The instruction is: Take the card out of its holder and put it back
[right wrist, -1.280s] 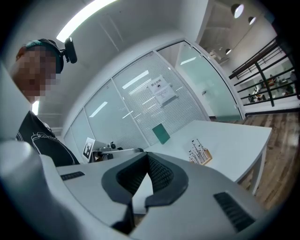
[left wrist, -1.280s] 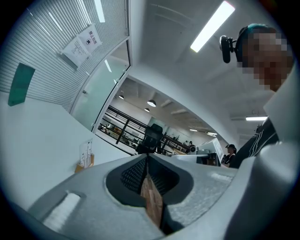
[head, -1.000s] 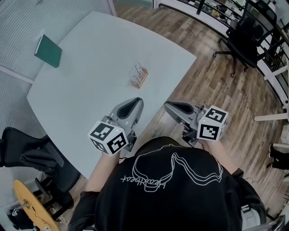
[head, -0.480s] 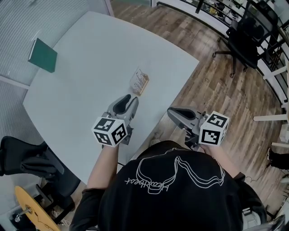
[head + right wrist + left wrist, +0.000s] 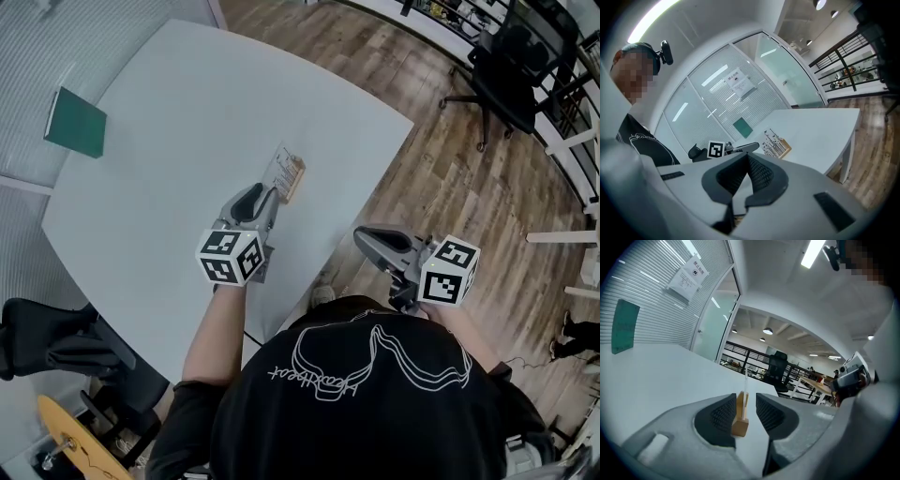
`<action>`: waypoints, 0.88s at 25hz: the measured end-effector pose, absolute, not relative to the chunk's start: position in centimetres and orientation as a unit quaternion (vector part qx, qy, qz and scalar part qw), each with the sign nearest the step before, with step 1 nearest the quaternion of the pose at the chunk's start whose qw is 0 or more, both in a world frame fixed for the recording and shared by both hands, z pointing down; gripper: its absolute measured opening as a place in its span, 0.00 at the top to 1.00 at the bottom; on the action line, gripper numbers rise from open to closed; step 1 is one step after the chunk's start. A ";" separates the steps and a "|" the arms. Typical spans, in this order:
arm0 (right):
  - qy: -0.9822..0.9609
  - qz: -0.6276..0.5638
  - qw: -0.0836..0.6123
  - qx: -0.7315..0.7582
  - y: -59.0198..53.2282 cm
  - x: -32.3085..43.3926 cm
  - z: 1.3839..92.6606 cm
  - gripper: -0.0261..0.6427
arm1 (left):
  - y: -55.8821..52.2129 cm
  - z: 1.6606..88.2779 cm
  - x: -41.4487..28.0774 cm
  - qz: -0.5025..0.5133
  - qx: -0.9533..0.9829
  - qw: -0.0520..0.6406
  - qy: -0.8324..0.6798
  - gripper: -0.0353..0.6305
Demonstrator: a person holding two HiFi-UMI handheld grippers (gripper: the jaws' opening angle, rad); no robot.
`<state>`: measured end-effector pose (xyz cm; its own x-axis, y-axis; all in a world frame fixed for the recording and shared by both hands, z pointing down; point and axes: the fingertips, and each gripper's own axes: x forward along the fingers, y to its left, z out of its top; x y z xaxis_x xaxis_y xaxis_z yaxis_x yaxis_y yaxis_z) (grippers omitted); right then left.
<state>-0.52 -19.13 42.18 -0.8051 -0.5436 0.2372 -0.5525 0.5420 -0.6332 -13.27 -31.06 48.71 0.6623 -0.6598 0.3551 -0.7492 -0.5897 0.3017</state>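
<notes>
A small wooden holder (image 5: 293, 178) stands on the white table (image 5: 178, 103) with a printed white card (image 5: 279, 167) upright in its slot. My left gripper (image 5: 266, 195) reaches over the table right up to it. In the left gripper view the holder (image 5: 739, 418) and the thin card edge (image 5: 746, 384) show in the gap of the left gripper (image 5: 746, 400). Its jaws are opening and the pads do not press on the holder. My right gripper (image 5: 362, 234) hangs off the table's near edge over the floor, shut and empty; the right gripper view shows the right gripper (image 5: 747, 156) with its pads meeting.
A green book (image 5: 77, 123) lies at the table's far left corner. A black office chair (image 5: 511, 75) stands on the wood floor at the far right, another dark chair (image 5: 56, 337) by the table's near left. The table's edge runs just right of the holder.
My left gripper has moved forward across the table, from the near edge up to the card holder. The right gripper has stayed in about the same place.
</notes>
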 end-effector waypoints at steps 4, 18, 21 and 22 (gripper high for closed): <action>-0.872 0.369 0.008 0.320 -19.3 0.3 42.9 0.95 | -32.2 49.8 -12.3 0.104 0.891 0.214 -0.387 0.77; -0.860 0.383 0.001 0.336 -19.3 1.9 43.8 0.95 | -33.1 52.9 -10.4 0.161 0.891 0.205 -0.372 0.87; -0.858 0.386 0.001 0.338 -19.1 1.9 43.9 0.95 | -33.1 53.0 -10.5 0.167 0.889 0.195 -0.379 0.90; -0.858 0.386 0.002 0.340 -18.9 2.0 43.9 0.95 | -33.1 53.0 -10.6 0.168 0.889 0.194 -0.380 0.90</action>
<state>2.00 -18.86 43.85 -0.7692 -0.5807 0.2666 -0.5844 0.4707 -0.6609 -10.60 -33.05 52.98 0.6544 -0.6111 0.4454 -0.7411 -0.6352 0.2173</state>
